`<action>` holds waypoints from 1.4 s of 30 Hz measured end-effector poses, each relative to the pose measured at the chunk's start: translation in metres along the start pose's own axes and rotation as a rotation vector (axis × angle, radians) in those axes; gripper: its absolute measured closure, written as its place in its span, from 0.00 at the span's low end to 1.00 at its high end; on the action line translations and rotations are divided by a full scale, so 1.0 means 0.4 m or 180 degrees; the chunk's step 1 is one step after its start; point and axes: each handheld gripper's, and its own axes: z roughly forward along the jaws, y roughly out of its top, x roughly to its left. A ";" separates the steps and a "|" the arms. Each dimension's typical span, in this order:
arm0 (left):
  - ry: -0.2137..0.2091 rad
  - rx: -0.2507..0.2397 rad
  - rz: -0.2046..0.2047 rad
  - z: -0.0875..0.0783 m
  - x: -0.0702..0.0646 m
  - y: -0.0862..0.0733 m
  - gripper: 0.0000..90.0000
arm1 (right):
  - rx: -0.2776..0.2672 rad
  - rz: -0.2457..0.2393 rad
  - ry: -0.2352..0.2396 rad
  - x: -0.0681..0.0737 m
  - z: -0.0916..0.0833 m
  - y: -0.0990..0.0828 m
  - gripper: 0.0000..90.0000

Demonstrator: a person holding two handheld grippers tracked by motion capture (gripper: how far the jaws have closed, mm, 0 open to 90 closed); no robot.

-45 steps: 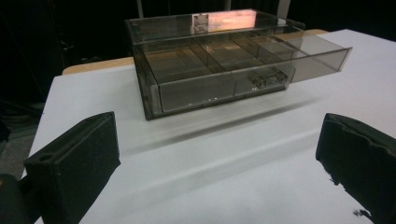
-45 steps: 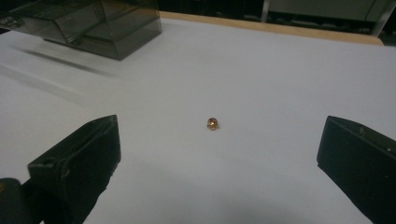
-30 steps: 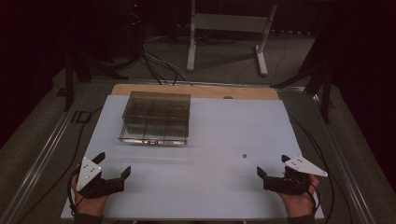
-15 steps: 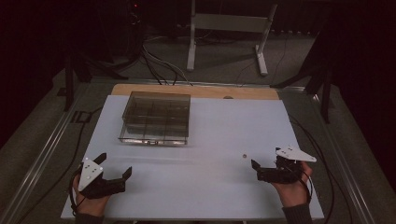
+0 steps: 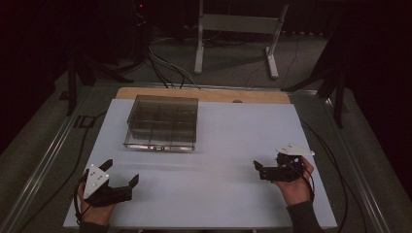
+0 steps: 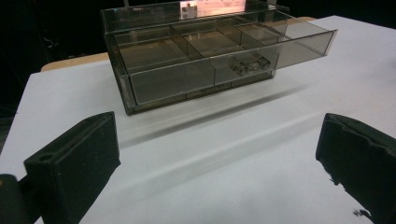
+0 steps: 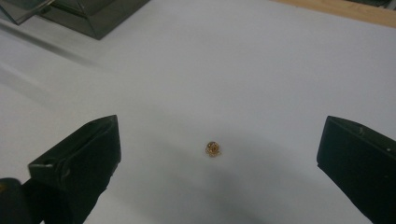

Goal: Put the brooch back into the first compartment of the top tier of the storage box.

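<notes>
At the lower left of the high view, the left gripper (image 5: 120,178) is showing black jaws under a pale three-cornered plate dotted with small dark marks. At the lower right, the right gripper (image 5: 259,169) is trailing a thin black cable, and a dark grey sleeve (image 5: 303,217) is covering that wrist.

At the near left, the person's left hand (image 5: 92,208) grips the black two-jaw left gripper (image 5: 121,179), whose grey three-cornered plate (image 5: 94,177) faces up; its jaws stand wide apart and point toward the far right. At the near right, the right hand (image 5: 294,187), with a dark sleeve (image 5: 303,218) at the wrist, holds the black two-jaw right gripper (image 5: 257,167) pointing left, its jaws likewise spread wide.
</notes>
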 end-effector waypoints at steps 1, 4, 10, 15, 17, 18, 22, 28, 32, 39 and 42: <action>-0.0002 -0.0001 -0.0002 0.000 0.000 0.000 0.00 | 0.0010 -0.0001 0.0002 0.000 0.005 0.001 0.00; -0.0003 -0.0002 -0.0004 0.000 0.000 0.000 0.00 | 0.0067 0.0007 0.0008 -0.001 0.023 0.005 0.00; -0.0009 0.0009 0.0006 0.002 0.000 -0.001 0.00 | 0.0159 0.0044 0.0004 -0.008 0.043 0.006 0.01; -0.0013 0.0012 0.0003 0.003 0.000 -0.002 0.00 | 0.0285 0.0086 0.0011 -0.018 0.073 0.006 0.04; -0.0014 0.0009 0.0000 0.004 0.000 -0.002 0.00 | 0.0342 0.0091 0.0029 -0.019 0.084 0.006 0.04; -0.0020 0.0012 0.0002 0.004 0.000 -0.002 0.00 | 0.0387 0.0088 0.0003 -0.020 0.093 0.005 0.07; -0.0029 0.0015 -0.0003 0.005 -0.001 -0.003 0.00 | 0.0514 0.0089 -0.0002 -0.025 0.114 0.002 0.16; -0.0034 0.0017 0.0004 0.006 -0.002 -0.003 0.00 | 0.0691 0.0047 0.0118 -0.025 0.143 -0.004 0.47; -0.0037 0.0014 0.0003 0.006 -0.002 -0.003 0.00 | 0.0737 0.0001 0.0146 -0.022 0.157 -0.006 0.59; -0.0036 0.0016 0.0005 0.006 -0.001 -0.003 0.00 | 0.0908 -0.0168 0.0103 -0.010 0.190 -0.009 0.78; -0.0038 0.0015 0.0005 0.006 -0.001 -0.003 0.00 | 0.0963 -0.0229 0.0027 -0.003 0.198 -0.011 0.84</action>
